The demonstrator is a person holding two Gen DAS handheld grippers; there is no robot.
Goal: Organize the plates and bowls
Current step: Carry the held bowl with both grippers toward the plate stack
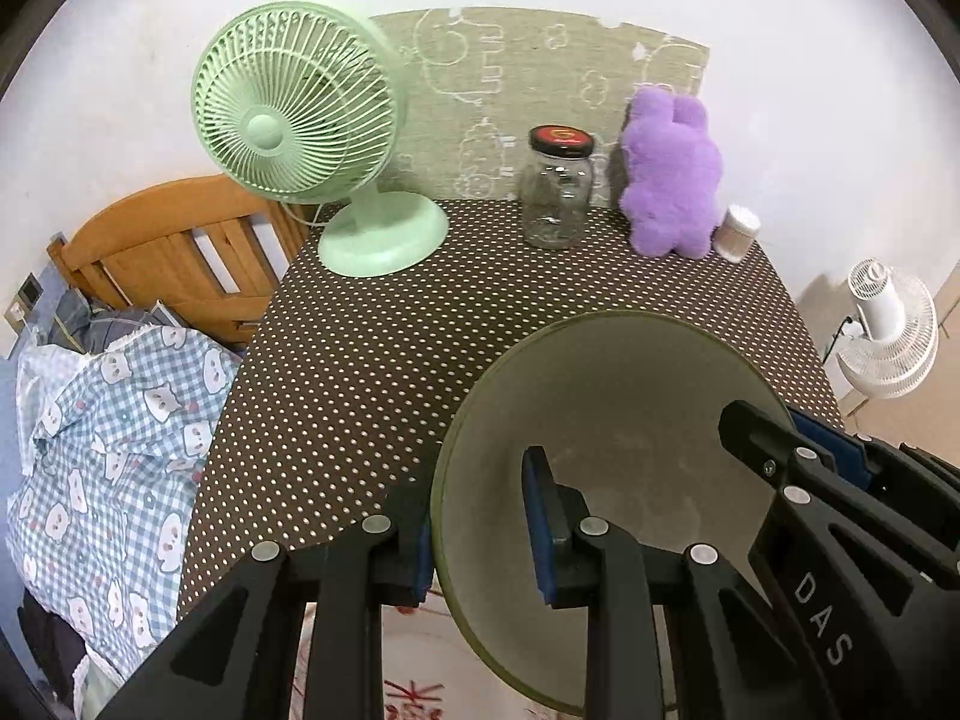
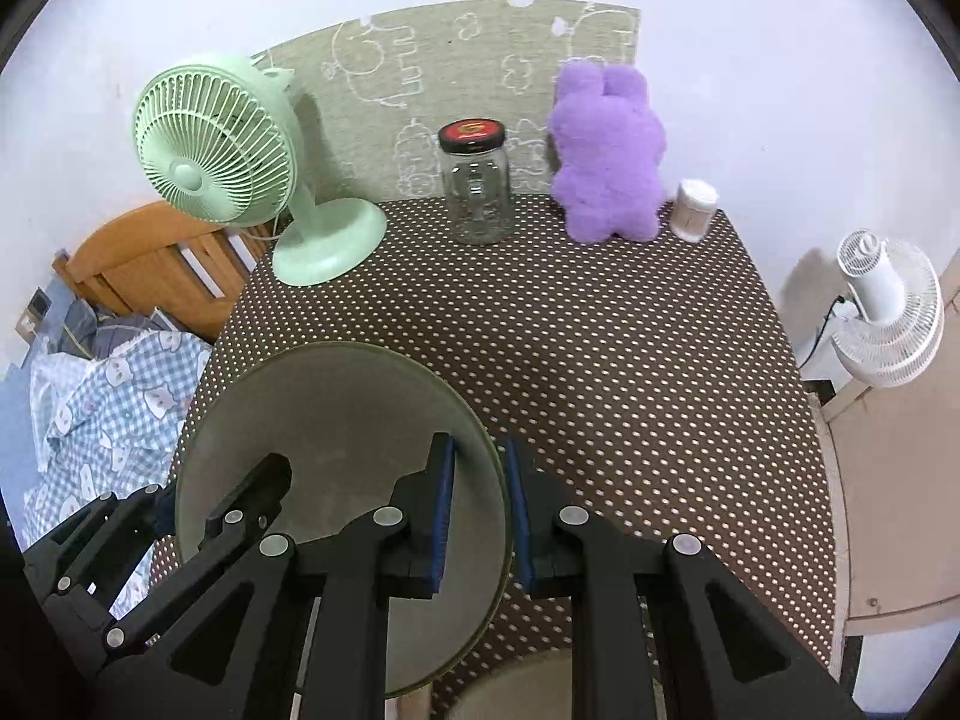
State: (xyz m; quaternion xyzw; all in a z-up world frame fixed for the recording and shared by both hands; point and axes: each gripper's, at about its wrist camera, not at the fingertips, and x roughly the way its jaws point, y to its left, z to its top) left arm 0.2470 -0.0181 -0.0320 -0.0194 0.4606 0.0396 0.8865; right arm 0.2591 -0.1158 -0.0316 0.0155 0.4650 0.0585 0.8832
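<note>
Both cameras sit low and close over the dotted table (image 1: 372, 360) (image 2: 630, 372), looking toward the back wall (each sees the green fan (image 1: 294, 102) (image 2: 216, 144)).

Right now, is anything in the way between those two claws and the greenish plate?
Nothing visible is. The left gripper straddles one edge of the plate, and the right gripper straddles the opposite edge. The fan, jar and purple toy stand far back on the table.

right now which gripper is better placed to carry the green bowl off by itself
Neither clearly. The left gripper and right gripper each straddle opposite rims of the green bowl, fingers inside and outside. Neither pair of pads visibly presses the wall.
</note>
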